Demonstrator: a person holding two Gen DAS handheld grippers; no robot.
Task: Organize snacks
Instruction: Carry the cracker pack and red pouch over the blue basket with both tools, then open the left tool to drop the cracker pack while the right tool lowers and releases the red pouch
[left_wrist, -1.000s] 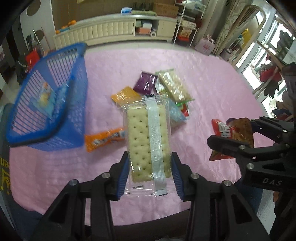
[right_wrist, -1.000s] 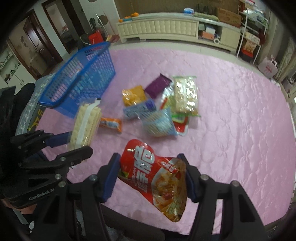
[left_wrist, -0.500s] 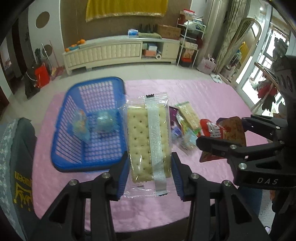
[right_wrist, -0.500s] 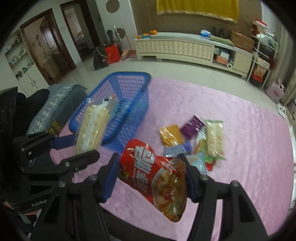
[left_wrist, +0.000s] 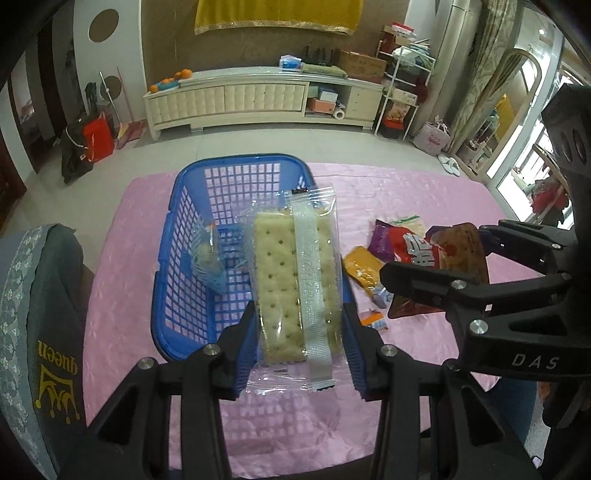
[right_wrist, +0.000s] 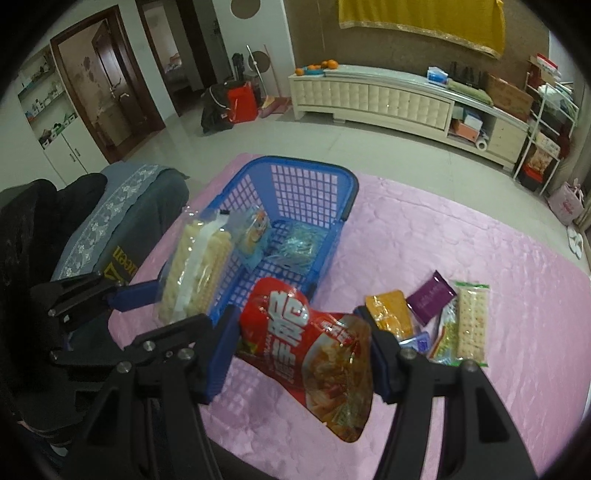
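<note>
A clear-wrapped cracker pack (left_wrist: 299, 280) is clamped upright between the closed pads of the left gripper (left_wrist: 299, 354), held over the near rim of the blue basket (left_wrist: 177, 295). A red snack bag (right_wrist: 314, 347) is pinched in the closed right gripper (right_wrist: 303, 354) above the pink cloth (right_wrist: 498, 332), just beside the basket's near right corner. Two small packets (right_wrist: 255, 236) are seen inside the basket. Further right, loose snacks (right_wrist: 436, 317) are spread on the cloth.

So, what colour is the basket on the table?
Blue, with a grid of holes in the basket; the right wrist view shows it best.
</note>
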